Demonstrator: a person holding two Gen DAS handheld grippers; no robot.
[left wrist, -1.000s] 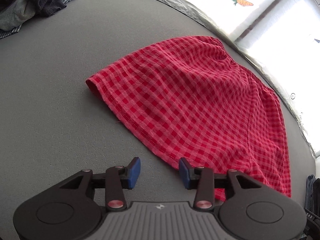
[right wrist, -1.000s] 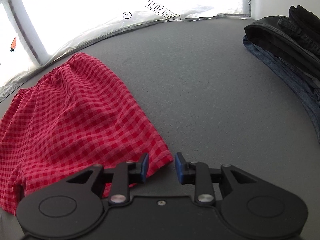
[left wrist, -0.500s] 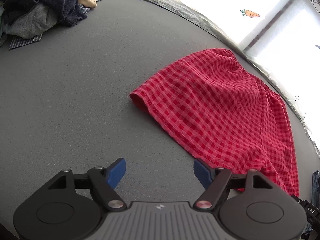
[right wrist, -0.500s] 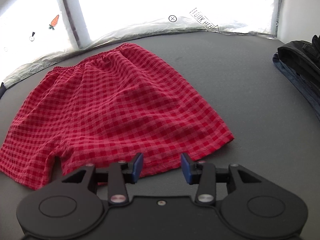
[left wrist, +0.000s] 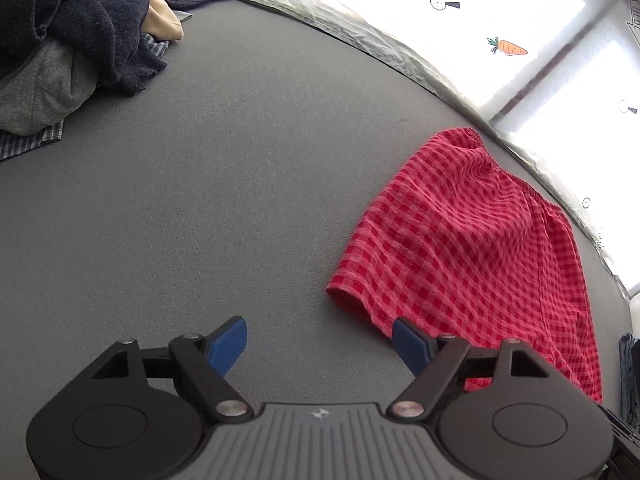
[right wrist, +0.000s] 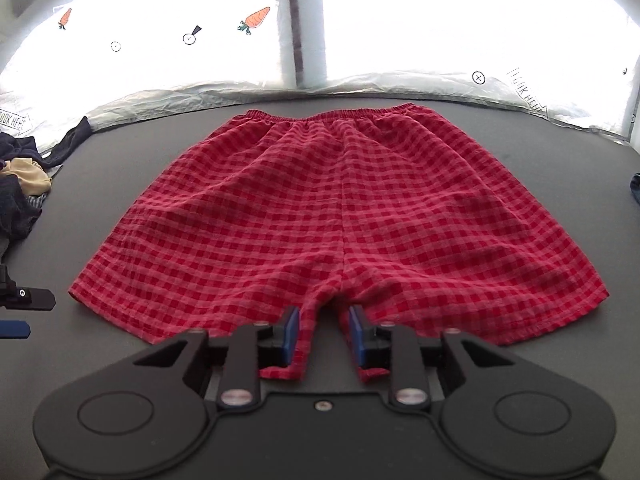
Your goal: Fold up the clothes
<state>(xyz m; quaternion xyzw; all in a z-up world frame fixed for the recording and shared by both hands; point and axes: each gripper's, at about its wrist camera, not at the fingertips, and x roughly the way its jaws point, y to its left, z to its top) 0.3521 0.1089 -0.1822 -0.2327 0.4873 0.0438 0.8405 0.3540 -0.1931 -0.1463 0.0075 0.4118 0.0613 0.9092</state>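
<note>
Red checked shorts (right wrist: 340,208) lie flat on the grey table (right wrist: 120,152), waistband away from me and both legs toward me. My right gripper (right wrist: 323,314) hovers at the notch between the two legs. Its jaws are closing with the inner leg hems beside the pads, and nothing is pressed between them. In the left wrist view the shorts (left wrist: 460,248) lie to the right. My left gripper (left wrist: 318,334) stands wide open over bare table just left of the near leg hem, holding nothing. A part of it (right wrist: 24,298) shows at the left edge of the right wrist view.
A heap of dark and grey clothes (left wrist: 72,28) sits at the table's far left corner, also seen as the pile (right wrist: 20,184). Folded dark clothing (left wrist: 628,376) lies at the right edge. A bright window with carrot stickers (right wrist: 256,18) lines the back edge.
My left gripper slid left off the shorts' hem onto bare table and opened wide. My right gripper swept from the right leg's corner to the middle of the hem, and its jaws narrowed.
</note>
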